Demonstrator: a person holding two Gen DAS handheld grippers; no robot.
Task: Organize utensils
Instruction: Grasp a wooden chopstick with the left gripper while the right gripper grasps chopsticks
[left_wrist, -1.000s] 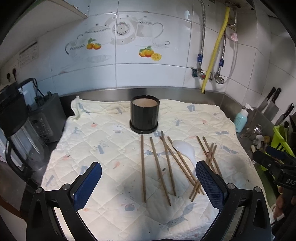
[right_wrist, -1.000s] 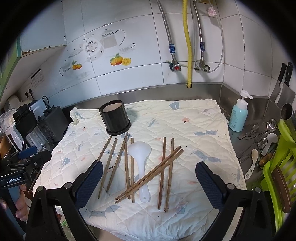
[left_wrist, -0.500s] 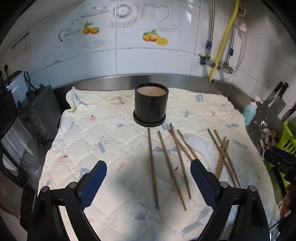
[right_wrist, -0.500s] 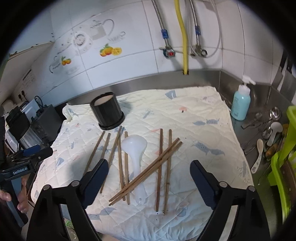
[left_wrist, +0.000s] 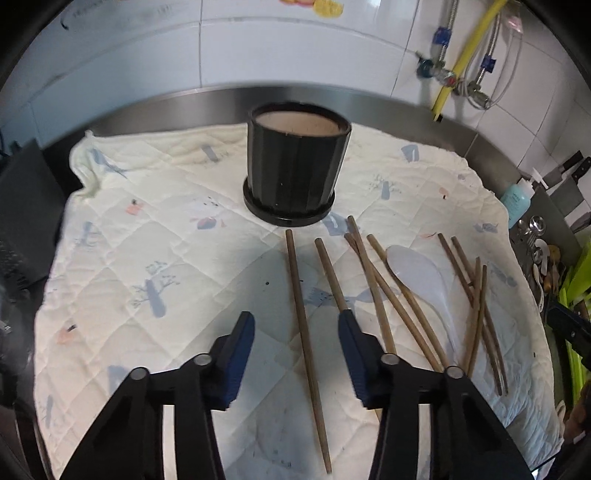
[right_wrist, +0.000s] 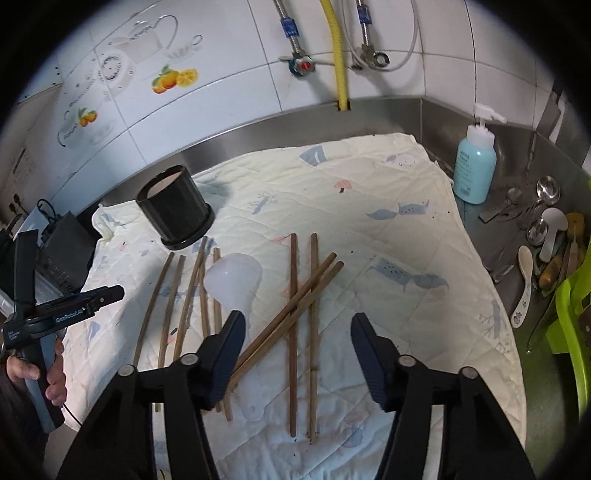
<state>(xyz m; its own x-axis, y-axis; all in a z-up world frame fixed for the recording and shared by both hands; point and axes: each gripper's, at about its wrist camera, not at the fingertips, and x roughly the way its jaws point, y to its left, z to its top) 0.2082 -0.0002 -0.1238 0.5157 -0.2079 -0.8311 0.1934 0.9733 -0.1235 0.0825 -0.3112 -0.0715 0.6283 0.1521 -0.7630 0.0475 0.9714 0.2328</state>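
My left tool (left_wrist: 295, 328) hangs over the near left part of the quilted cloth (left_wrist: 147, 258) on the counter, its jaws closing with nothing yet pinched; the leftmost chopstick (left_wrist: 304, 332) runs up between the blue pads (left_wrist: 240, 354), touching neither. That stick's long axis points away from me toward the black holder (left_wrist: 295, 166), which stands upright at the far middle of the cloth, so the tool looks along the stick, not across it. To its right lie more chopsticks, some crossed, then the white rice spoon (left_wrist: 424, 280), then a last bundle near the cloth's right edge.

My right tool (right_wrist: 297, 343) is also closing on air, above the crossed sticks (right_wrist: 295, 306) on that side; two straight ones run lengthwise between its jaws and two slant across them. The spoon sits just left of its left pad. I judge the left hand nearer the holder, so its stick should go in first.
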